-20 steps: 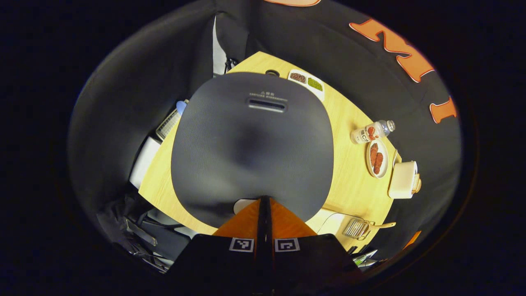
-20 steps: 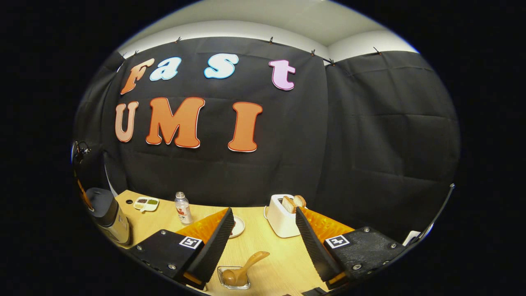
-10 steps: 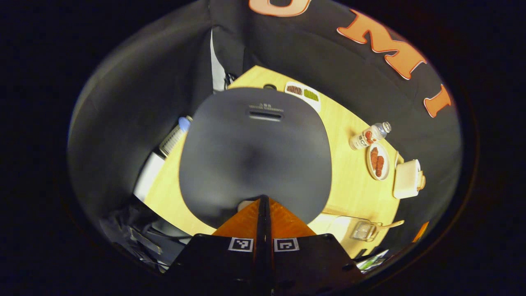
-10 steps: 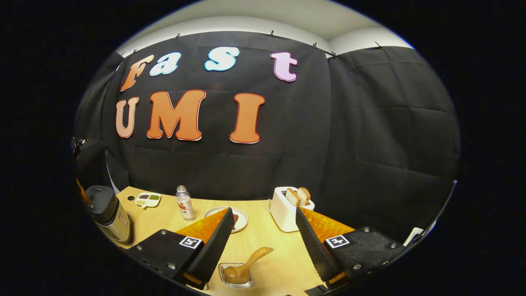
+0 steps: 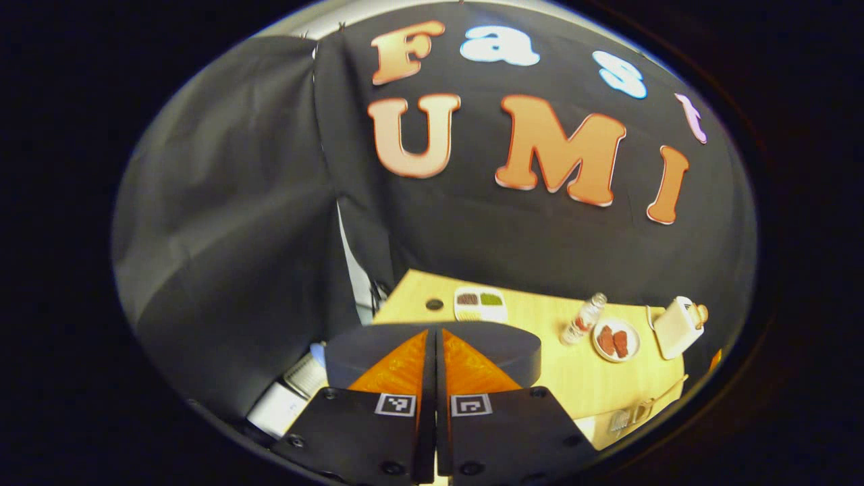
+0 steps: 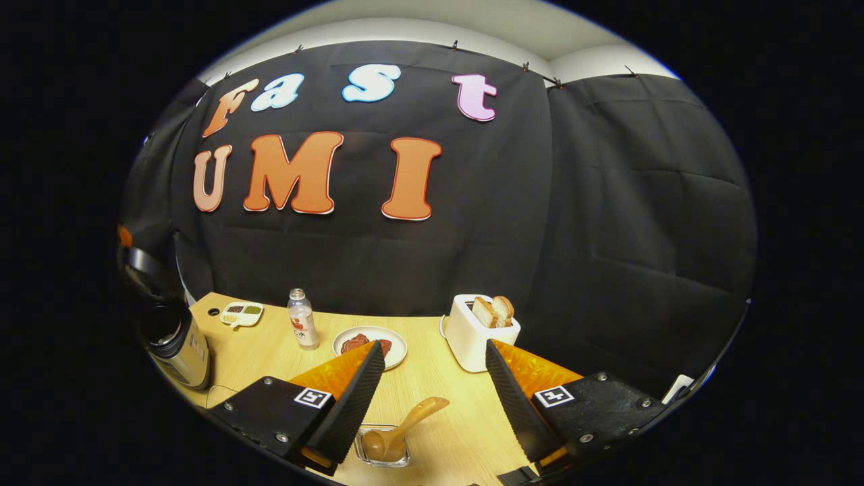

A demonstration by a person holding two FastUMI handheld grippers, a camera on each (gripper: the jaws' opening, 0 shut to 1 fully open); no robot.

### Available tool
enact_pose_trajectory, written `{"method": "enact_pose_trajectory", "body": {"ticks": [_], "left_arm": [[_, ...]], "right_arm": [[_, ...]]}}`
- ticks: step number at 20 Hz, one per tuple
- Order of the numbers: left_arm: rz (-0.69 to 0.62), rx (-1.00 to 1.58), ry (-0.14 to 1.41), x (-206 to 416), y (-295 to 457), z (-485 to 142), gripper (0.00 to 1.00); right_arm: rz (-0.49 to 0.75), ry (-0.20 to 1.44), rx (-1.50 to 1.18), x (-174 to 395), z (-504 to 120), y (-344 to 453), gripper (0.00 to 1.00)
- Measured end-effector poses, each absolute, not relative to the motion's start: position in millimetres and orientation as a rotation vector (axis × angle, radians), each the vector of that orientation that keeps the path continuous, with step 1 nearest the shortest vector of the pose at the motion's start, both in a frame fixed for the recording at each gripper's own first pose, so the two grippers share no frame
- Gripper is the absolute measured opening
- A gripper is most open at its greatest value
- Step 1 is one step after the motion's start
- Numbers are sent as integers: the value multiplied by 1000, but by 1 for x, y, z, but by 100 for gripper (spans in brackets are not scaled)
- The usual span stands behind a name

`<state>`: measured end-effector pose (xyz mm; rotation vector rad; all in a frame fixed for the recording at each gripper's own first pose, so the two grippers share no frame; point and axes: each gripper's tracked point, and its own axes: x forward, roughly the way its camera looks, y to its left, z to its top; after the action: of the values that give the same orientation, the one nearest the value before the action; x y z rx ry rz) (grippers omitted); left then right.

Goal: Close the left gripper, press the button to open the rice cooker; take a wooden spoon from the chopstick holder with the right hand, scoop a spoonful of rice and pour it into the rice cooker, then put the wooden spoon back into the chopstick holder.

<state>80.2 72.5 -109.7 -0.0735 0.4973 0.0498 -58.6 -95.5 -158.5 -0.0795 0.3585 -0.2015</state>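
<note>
Left gripper point(image 5: 435, 337), jaws pressed together, above the rice cooker point(image 5: 503, 351) lid.

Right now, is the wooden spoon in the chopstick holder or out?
In. The wooden spoon sits bowl-down in the chopstick holder, handle leaning out; the open right tool is clear of it.

**Lid up, left gripper lifted off the cooker**

Raised and tilted back from the rice cooker point(image 5: 432, 351), left gripper point(image 5: 435, 351) now looking level across its dark lid edge instead of straight down onto the top. Seen from the right gripper view, cooker lid point(image 6: 145, 266) now swung upward, body point(image 6: 177, 344) open beneath. Right gripper point(image 6: 432, 398) shifted slightly, with more of the plate point(image 6: 395, 341) showing.
</note>
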Motion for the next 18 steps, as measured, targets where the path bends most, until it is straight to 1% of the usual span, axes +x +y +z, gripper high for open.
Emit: {"method": "enact_pose_trajectory", "body": {"ticks": [1, 2, 3, 4, 6, 10, 14, 18], "left_arm": [[60, -74, 451, 81, 73, -96, 7], [54, -78, 421, 75, 63, -90, 6], [43, -72, 393, 69, 59, -81, 14], [14, -70, 357, 60, 52, -74, 17], [1, -56, 266, 54, 45, -52, 39], [57, 63, 162, 29, 44, -18, 98], [54, 105, 75, 3, 22, 1, 100], [81, 100, 47, -22, 16, 7, 100]], "right_arm": [[-193, 369, -75, -58, -163, -95, 94], [-184, 382, -70, -58, -168, -93, 93], [-175, 395, -64, -59, -173, -92, 94], [-156, 415, -59, -60, -181, -89, 94], [-141, 447, -46, -61, -194, -88, 94], [-130, 521, 4, -60, -221, -90, 94], [-126, 611, 76, -58, -254, -95, 94], [-83, 723, 121, -58, -294, -94, 94]]}}
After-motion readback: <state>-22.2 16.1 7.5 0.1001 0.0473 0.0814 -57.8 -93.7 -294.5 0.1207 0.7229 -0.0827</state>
